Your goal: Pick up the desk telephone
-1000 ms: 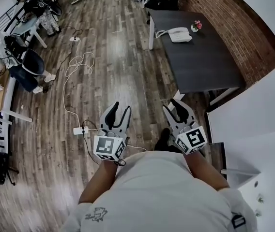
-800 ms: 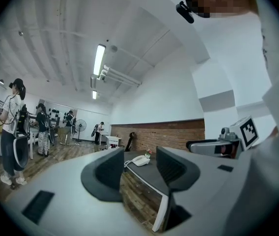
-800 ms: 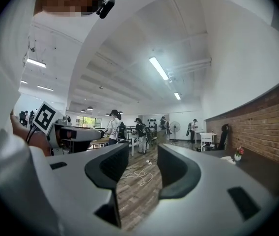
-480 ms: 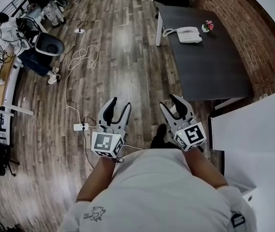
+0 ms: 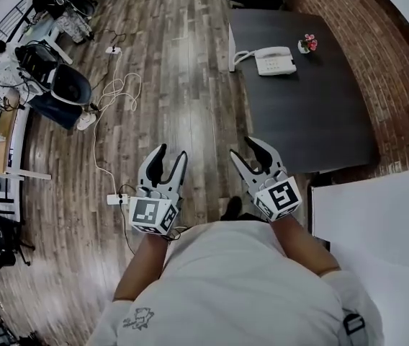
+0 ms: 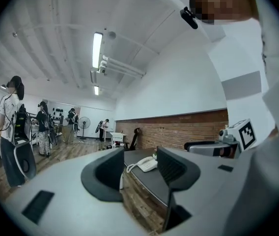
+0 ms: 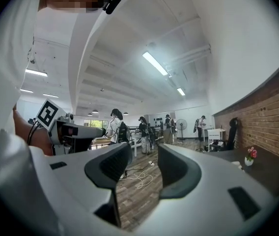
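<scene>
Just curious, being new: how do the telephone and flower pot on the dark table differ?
The telephone is white, low, wide and corded; the flower pot is far smaller, with pink blooms. The telephone sits toward the wooden floor, the flower pot toward the brick wall. Both stand on the table.

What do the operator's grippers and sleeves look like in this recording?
The left gripper and right gripper match: light grey bodies, curved jaws with black pads, and a white cube printed with black square markers at the rear. The person wears a white short-sleeved T-shirt, forearms uncovered.
</scene>
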{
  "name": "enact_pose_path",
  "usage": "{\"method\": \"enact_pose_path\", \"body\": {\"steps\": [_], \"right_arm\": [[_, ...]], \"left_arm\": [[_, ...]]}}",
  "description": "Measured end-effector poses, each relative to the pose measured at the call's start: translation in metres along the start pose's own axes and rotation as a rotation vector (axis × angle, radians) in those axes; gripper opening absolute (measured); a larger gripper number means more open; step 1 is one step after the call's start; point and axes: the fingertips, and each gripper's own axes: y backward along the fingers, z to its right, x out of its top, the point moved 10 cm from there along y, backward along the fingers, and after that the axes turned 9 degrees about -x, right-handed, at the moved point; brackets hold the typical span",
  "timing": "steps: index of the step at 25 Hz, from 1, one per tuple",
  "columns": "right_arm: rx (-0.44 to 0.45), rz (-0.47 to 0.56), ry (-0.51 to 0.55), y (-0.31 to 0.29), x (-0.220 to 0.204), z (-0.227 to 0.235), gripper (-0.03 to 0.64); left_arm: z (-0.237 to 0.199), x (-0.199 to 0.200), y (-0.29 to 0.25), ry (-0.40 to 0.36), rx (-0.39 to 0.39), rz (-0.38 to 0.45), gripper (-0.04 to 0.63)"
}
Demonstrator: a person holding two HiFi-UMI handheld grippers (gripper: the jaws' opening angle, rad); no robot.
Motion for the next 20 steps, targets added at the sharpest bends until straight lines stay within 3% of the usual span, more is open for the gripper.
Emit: {"method": "enact_pose_path", "body": {"steps": [7,20], "right_arm": [[0.007,-0.002,-0.030,-0.024,-0.006,0.070,0.176],[-0.030,-0.018,-0.034,-0.075,-0.014,0.109,0.176]], "left_arm": [[0.003,0.000,-0.068,0.003,0.003,-0.020,0.215],[-0.046,-0.001,-0.152,0.013,-0.066,-0.014,0.215]]}}
